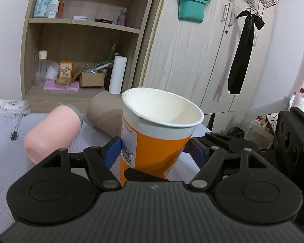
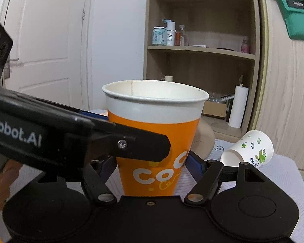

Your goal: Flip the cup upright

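An orange and white paper cup (image 1: pixel 152 139) stands mouth up between the blue pads of my left gripper (image 1: pixel 154 151), which is shut on its sides. In the right wrist view the same cup (image 2: pixel 156 141) sits between the blue pads of my right gripper (image 2: pixel 152 162), which also closes on it. The left gripper's black finger (image 2: pixel 131 143) crosses in front of the cup there. The cup's base is hidden behind the gripper bodies.
A pink cup (image 1: pixel 50 131) and a brown cup (image 1: pixel 105 113) lie on their sides on the patterned tablecloth (image 1: pixel 2 151). A white floral cup (image 2: pixel 249 151) lies on its side at the right. A wooden shelf unit (image 1: pixel 81 40) and wardrobe (image 1: pixel 192 60) stand behind.
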### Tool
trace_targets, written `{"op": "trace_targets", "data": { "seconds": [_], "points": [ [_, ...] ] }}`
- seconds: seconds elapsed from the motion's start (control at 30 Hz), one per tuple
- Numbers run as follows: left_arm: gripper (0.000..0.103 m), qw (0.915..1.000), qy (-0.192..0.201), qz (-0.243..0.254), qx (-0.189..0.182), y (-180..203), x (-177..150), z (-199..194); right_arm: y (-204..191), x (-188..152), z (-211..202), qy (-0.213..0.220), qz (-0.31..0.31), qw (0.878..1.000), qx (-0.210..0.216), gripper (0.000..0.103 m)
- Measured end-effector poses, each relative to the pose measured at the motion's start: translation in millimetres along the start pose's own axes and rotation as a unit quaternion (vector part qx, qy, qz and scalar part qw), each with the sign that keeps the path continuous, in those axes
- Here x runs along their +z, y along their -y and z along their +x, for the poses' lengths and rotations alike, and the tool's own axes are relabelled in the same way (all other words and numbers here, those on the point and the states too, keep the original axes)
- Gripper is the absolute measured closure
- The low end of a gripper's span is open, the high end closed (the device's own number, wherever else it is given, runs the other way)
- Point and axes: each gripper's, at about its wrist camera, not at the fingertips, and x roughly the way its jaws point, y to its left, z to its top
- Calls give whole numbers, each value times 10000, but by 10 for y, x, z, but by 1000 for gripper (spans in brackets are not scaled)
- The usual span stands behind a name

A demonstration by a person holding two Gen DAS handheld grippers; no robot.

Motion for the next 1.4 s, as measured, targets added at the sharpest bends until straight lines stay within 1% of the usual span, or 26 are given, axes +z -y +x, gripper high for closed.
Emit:
{"op": "trace_targets", "data": {
  "seconds": [0.13, 0.2, 0.27, 0.33, 0.37, 0.43, 0.57, 0.7, 0.8, 0.87, 1.03, 1.1, 1.17, 1.23, 1.4],
  "points": [
    [31, 10000, 16, -74, 25, -2, -50, -23, -19, -13, -20, -126, 33, 9999, 1, 22],
    [30, 9999, -6, -76, 138, 5, -71, -16, -28, -29, -34, -156, 62, 9998, -78, 18],
    [29, 9995, -74, -57, 303, 18, -93, -10, -28, -47, -62, -179, 74, 9996, -213, 17],
    [28, 9989, -94, -38, 455, 38, -117, -44, -14, -67, -112, -191, 105, 9993, -297, 16],
    [25, 9988, -93, -33, 469, 43, -124, -65, -10, -92, -147, -204, 152, 9992, -302, 16],
    [24, 9988, -116, -62, 481, 31, -142, -105, -15, -142, -203, -275, 210, 9991, -251, 16],
    [24, 9967, -115, -106, 799, 38, -190, -257, -96, -241, -380, -265, 123, 9982, -521, 16],
    [24, 9926, -45, -75, 1212, 101, -209, -496, -119, -264, -630, -103, 249, 9970, -723, 16],
    [23, 9871, 59, -13, 1598, 192, -217, -716, -136, -257, -853, 92, 377, 9952, -894, 16],
    [21, 9843, 170, 30, 1759, 258, -223, -856, -148, -224, -988, 224, 448, 9941, -959, 16],
    [20, 9795, 406, -44, 1971, 389, -270, -1178, -249, -146, -1342, 572, 351, 9899, -1247, 16],
    [16, 9753, 489, 33, 2152, 450, -282, -1261, -300, -109, -1466, 688, 300, 9880, -1352, 16],
    [15, 9716, 563, 103, 2294, 520, -302, -1329, -342, -72, -1593, 800, 280, 9866, -1392, 15],
    [15, 9703, 606, 114, 2339, 570, -322, -1383, -379, -48, -1698, 892, 265, 9855, -1419, 15],
    [10, 9705, 636, 176, 2317, 673, -351, -1518, -450, -25, -1865, 994, 277, 9827, -1541, 14]
  ]
}}
